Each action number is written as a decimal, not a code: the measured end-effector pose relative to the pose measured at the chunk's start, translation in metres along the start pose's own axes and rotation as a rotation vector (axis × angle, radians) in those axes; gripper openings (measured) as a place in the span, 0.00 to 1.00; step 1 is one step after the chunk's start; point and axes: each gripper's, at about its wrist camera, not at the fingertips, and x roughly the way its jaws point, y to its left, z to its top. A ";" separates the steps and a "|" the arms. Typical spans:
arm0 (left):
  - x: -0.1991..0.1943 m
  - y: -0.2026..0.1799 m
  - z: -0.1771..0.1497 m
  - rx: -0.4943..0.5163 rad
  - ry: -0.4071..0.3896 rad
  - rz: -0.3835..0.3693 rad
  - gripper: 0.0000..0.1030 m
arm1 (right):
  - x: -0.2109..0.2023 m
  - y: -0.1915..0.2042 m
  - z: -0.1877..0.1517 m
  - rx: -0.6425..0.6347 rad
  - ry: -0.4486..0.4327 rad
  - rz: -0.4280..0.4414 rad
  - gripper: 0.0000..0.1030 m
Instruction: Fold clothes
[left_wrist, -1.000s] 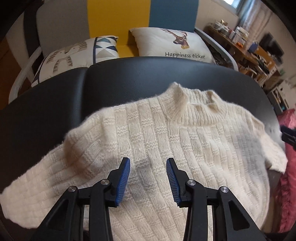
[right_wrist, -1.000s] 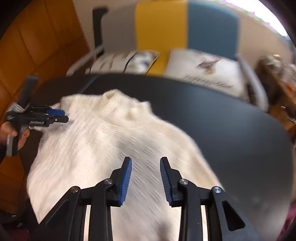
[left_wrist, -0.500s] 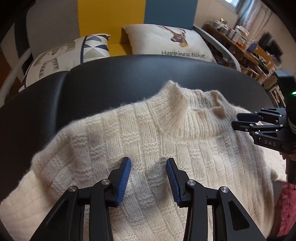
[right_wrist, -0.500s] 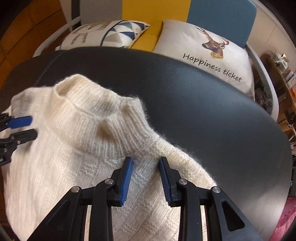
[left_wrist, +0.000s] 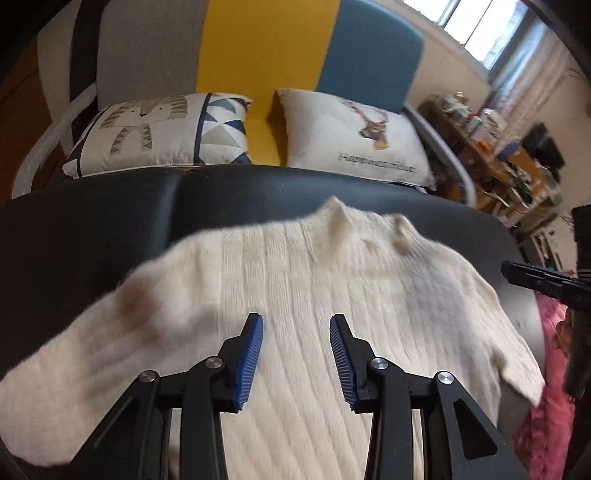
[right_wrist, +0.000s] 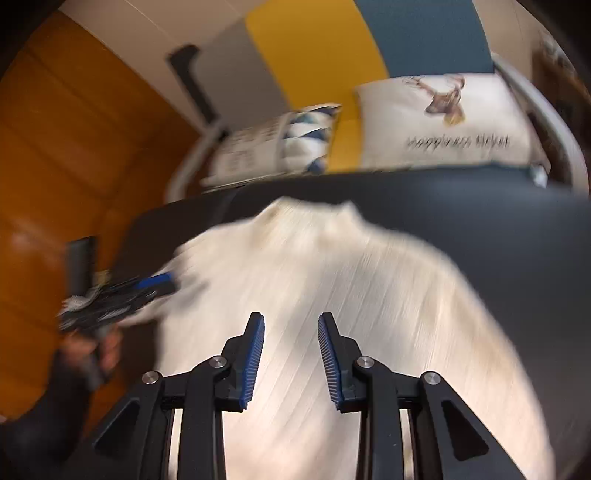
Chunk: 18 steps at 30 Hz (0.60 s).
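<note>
A cream knitted sweater lies spread flat on a black padded table, collar toward the far edge. My left gripper hovers open over the sweater's middle, nothing between its blue pads. In the right wrist view the same sweater is motion-blurred, and my right gripper stands open above its body. The left gripper shows there at the sweater's left shoulder, held by a hand. The right gripper's black tip pokes in from the right edge of the left wrist view, beside the sweater's right sleeve.
Behind the table stands a bench with a grey, yellow and blue back and two printed cushions. A cluttered shelf sits at the far right. Pink cloth hangs at the table's right edge. Orange wood panelling lies left.
Both grippers have pulled back and risen from the sweater's collar area. The right gripper swung away toward the sweater's body, its view now blurred. Both stay open.
</note>
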 end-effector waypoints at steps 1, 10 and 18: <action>-0.013 0.001 -0.017 0.010 0.004 -0.003 0.38 | -0.013 -0.001 -0.008 0.013 -0.009 0.045 0.29; -0.093 0.051 -0.165 -0.150 0.077 -0.001 0.38 | -0.027 -0.036 -0.200 0.270 0.083 0.099 0.31; -0.114 0.071 -0.248 -0.256 0.091 -0.089 0.45 | -0.001 -0.022 -0.221 0.286 0.031 0.133 0.31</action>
